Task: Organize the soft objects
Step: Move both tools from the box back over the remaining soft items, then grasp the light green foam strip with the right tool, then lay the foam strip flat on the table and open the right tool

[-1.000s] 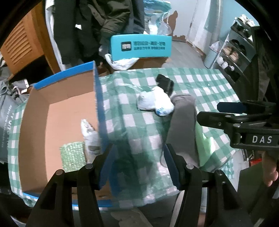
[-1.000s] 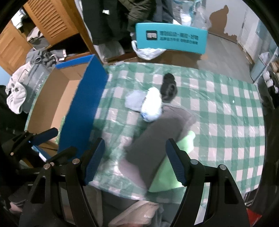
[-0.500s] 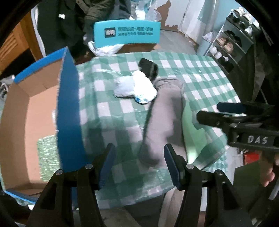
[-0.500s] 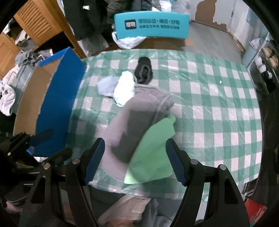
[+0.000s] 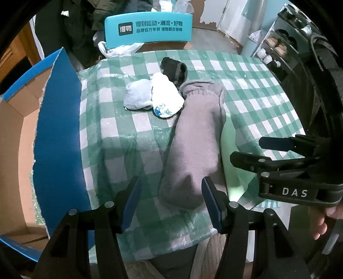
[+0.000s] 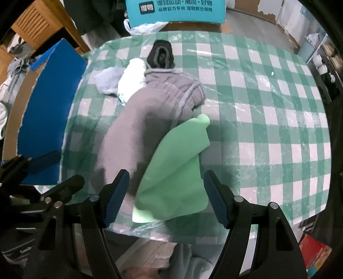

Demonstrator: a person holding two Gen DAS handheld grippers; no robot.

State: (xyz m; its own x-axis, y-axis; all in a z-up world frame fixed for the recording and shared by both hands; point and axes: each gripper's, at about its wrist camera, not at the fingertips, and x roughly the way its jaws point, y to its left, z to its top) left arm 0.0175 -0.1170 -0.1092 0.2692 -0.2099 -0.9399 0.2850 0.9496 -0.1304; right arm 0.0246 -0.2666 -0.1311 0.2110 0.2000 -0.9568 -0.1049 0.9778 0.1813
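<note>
A long grey garment (image 5: 197,137) (image 6: 141,126) lies on the green checked tablecloth, partly over a light green cloth (image 5: 235,163) (image 6: 178,176). Behind them sit a pale blue bundle (image 5: 138,96) (image 6: 106,82), a white bundle (image 5: 165,98) (image 6: 131,78) and a black rolled item (image 5: 174,69) (image 6: 160,54). My left gripper (image 5: 171,201) is open and empty, over the near end of the grey garment. My right gripper (image 6: 166,197) is open and empty, over the near end of the green cloth; it also shows at the right in the left wrist view (image 5: 278,158).
An open cardboard box with blue outer walls (image 5: 57,137) (image 6: 47,111) stands left of the table. A teal chair back (image 5: 148,28) (image 6: 175,10) is at the far edge. A shoe shelf (image 5: 278,43) stands at the far right. The table's front edge (image 6: 193,231) is just below my fingers.
Both grippers have swung right, away from the box and toward the grey garment and green cloth, and come closer to the table. Both stay open and empty.
</note>
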